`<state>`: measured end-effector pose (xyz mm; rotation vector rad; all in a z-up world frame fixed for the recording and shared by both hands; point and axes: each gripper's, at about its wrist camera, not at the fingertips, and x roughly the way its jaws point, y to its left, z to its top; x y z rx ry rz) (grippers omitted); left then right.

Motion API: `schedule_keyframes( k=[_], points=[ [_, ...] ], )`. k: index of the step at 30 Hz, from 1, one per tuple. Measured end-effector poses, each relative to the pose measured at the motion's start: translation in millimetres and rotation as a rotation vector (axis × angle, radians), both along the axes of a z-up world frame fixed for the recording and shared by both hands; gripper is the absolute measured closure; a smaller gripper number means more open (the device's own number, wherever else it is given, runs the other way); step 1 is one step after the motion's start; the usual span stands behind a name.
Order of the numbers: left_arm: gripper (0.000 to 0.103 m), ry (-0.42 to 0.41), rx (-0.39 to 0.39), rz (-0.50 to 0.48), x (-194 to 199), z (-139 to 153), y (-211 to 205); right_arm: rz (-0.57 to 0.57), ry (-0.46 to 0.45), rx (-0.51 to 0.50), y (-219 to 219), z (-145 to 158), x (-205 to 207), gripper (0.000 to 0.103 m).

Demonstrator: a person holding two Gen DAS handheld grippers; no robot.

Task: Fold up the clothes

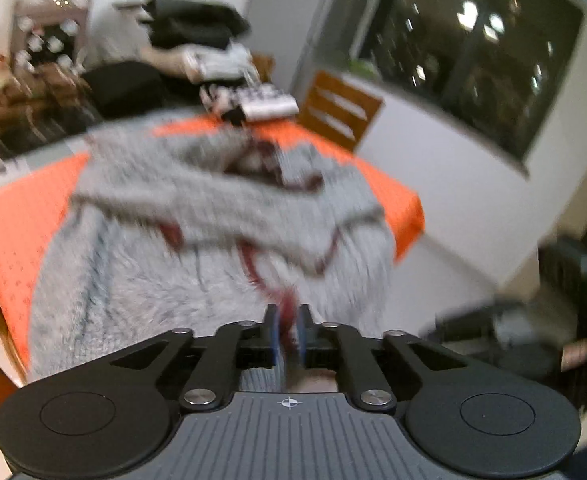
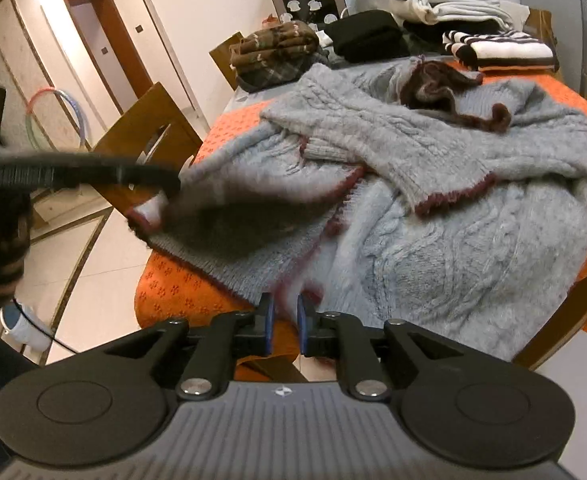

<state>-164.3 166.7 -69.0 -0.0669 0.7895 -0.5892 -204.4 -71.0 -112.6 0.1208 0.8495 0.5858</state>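
Note:
A grey cable-knit sweater (image 1: pixel 213 220) (image 2: pixel 453 200) with dark red trim lies spread on the orange tablecloth (image 1: pixel 17 232) (image 2: pixel 181 288), its sleeves crossed over the body. My left gripper (image 1: pixel 288 320) is shut on the red-trimmed hem, which shows between its blue pads; the view is blurred. In the right wrist view the left gripper (image 2: pixel 165 196) holds a hem corner lifted off the table at the left. My right gripper (image 2: pixel 285 312) pinches the near hem edge at its fingertips, with a narrow gap between the jaws.
Folded clothes are stacked at the table's far end: a striped pile (image 2: pixel 501 50), a black one (image 2: pixel 369 34) and a brown one (image 2: pixel 277 48). Wooden chairs (image 2: pixel 149 128) (image 1: pixel 341 108) stand at the table's sides. A hoop (image 2: pixel 53 116) leans on the wall beyond tiled floor.

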Motion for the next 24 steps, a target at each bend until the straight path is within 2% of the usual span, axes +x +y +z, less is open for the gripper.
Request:
schedule_keyframes(
  k=[3,6,7,15,21,24],
  points=[
    [0.065,-0.002,0.029,-0.009,-4,-4,-1,-0.018,-0.004,-0.011,-7,6,2,0.075],
    [0.056,-0.026,0.054,-0.009,9,-4,-4,-0.064,-0.009,-0.025,-21,15,10,0.07],
    [0.055,-0.028,0.056,-0.007,17,-4,-6,-0.084,-0.012,-0.027,-26,16,15,0.067],
    [0.051,-0.077,0.05,0.025,91,2,-25,-0.181,-0.064,-0.055,-77,36,72,0.063],
    [0.047,-0.102,0.064,0.064,128,7,-38,-0.126,-0.133,-0.109,-99,47,137,0.054],
    [0.042,-0.115,0.069,0.099,136,10,-43,-0.068,-0.164,-0.133,-101,50,170,0.042]
  ],
)
